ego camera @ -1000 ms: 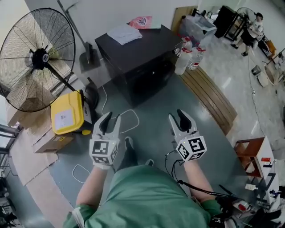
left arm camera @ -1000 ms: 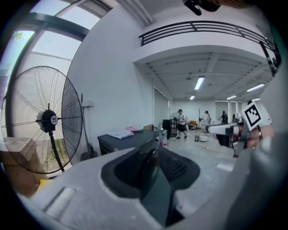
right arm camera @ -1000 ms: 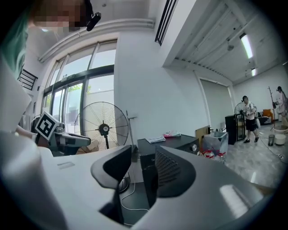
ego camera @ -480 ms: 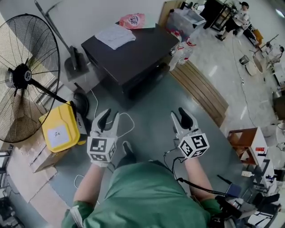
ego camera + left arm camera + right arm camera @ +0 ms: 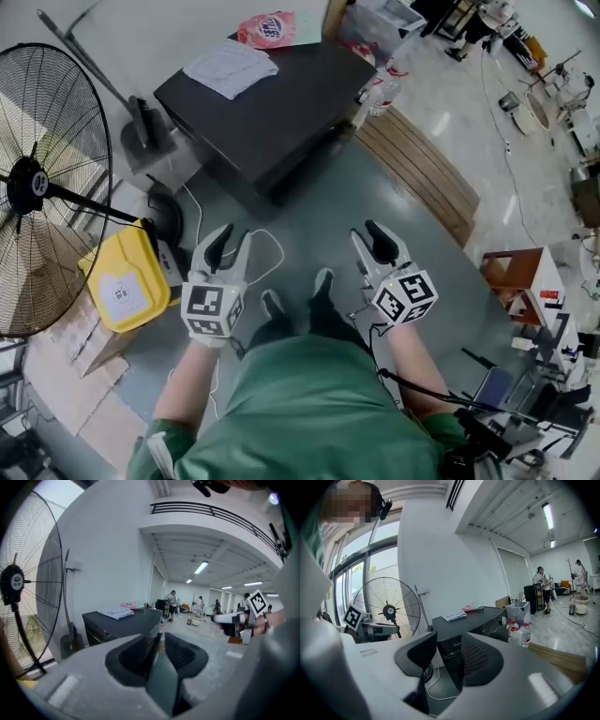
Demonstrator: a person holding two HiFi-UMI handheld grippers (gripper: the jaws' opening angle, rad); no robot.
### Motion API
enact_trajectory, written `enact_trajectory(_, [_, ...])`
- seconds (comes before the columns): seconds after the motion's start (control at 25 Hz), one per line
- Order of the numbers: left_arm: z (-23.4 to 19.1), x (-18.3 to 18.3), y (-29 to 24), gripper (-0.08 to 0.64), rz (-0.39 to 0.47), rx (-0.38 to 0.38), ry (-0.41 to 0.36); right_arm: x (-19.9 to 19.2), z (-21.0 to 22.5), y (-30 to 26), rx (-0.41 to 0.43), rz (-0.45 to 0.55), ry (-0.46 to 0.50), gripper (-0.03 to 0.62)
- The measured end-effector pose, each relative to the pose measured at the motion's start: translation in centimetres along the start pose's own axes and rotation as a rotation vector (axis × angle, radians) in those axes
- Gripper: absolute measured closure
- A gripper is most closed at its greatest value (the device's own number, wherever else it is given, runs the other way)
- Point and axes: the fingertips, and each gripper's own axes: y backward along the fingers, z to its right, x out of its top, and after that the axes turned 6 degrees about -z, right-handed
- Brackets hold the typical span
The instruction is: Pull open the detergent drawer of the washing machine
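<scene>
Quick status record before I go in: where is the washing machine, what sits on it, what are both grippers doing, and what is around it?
washing machine: dark, ahead of both grippers
on top: folded cloth, pink packet
detergent drawer: nothing stands out from the front; not yet pulled
left gripper: open, empty, well short of the machine
right gripper: open, empty, well short of the machine
to the left: floor fan, yellow case
to the right: water bottles
floor between: white cable
</scene>
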Motion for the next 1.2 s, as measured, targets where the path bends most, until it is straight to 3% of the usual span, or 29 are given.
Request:
enact_trajectory(0.16, [1.1, -0.1, -2.4, 0.434, -0.028, 0.000, -0.003, -0.8, 2.1, -1.5, 0.033, -0.025, -0.024, 0.443])
enact_trajectory(0.36, [1.2, 1.5, -4.8, 0.434, -0.045, 0.047, -0.027, -0.4, 4.5, -5.4, 0.135, -0.043, -0.054, 0.443])
enact_trajectory(0.8, [2.6, 5.0, -13.0, 0.421, -0.141, 0.165, -0.081, -2.8, 10.3, -16.5, 0.508, -0.234, -0.216, 0.442])
enact_trajectory(1.04, [2.9, 4.1, -15.6, 0.413, -0.201, 0.169, -0.075, -6.8, 11.2, -22.0, 0.602, -0.334, -0.282, 0.442])
enact_trajectory(1.2, [1.5, 2.2, -16.6, 0.413, -0.254, 0.158, -0.065, -8.0, 10.1, -24.6, 0.679, -0.349, -0.343, 0.442])
